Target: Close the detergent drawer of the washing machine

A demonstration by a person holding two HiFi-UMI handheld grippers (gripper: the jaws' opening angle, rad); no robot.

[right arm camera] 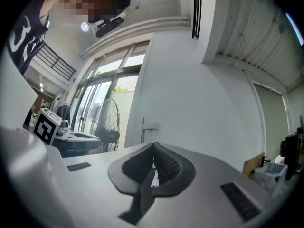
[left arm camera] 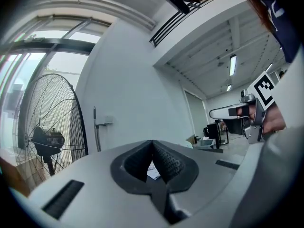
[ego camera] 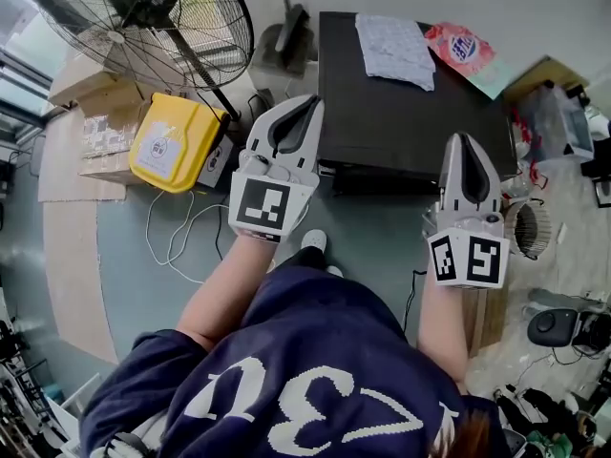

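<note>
A person in a navy shirt (ego camera: 305,389) holds both grippers out level, short of the washing machine (ego camera: 410,113). The left gripper (ego camera: 308,101) has its jaws pressed together on nothing, its tip seen beside the machine's left near corner. The right gripper (ego camera: 462,139) is likewise closed and empty, in front of the machine's near edge. A white shoe (ego camera: 312,243) stands on the floor before the machine. A dark ledge (ego camera: 382,175) juts under the near edge; whether it is the detergent drawer I cannot tell. On the machine lie a folded cloth (ego camera: 394,51) and a red packet (ego camera: 463,51). Left of it are a yellow case (ego camera: 172,141) and a floor fan (ego camera: 143,17).
</note>
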